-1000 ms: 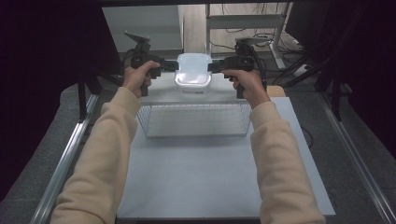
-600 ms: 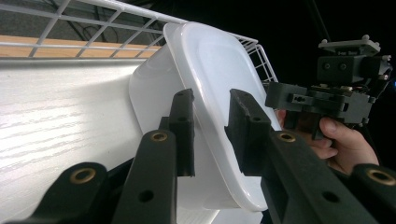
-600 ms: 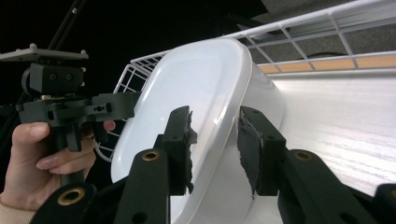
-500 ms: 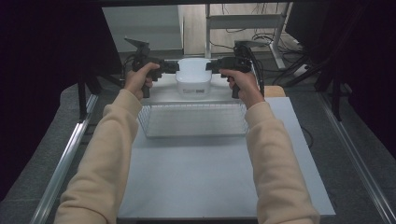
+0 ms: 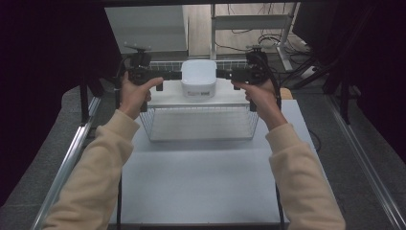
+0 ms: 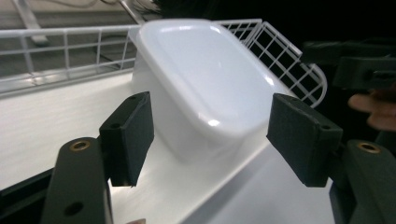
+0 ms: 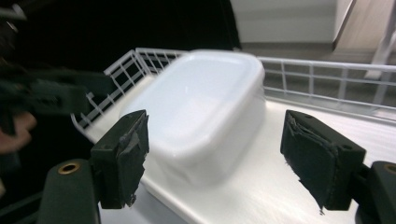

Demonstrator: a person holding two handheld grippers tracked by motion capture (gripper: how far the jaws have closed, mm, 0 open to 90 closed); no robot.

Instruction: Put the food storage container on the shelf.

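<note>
A white plastic container point(image 5: 198, 78) with rounded corners sits on a white shelf point(image 5: 167, 98) at the back of the table. My left gripper point(image 5: 175, 75) points at its left side, and my right gripper point(image 5: 222, 74) points at its right side. In the left gripper view the container point(image 6: 205, 88) lies just ahead of the open gripper point(image 6: 212, 135), and neither pad touches it. The right gripper view has the container point(image 7: 201, 112) between and beyond the wide-open pads of that gripper point(image 7: 229, 154), with gaps on both sides.
A low white wire rail point(image 6: 70, 51) runs around the shelf's back and ends. Below and in front of the shelf stands a wire basket point(image 5: 198, 124). The white tabletop point(image 5: 201, 187) stretches toward the person, whose two sleeves come in from the bottom.
The container has sunk slightly and now rests on the shelf. Both hands have shifted a little with it.
</note>
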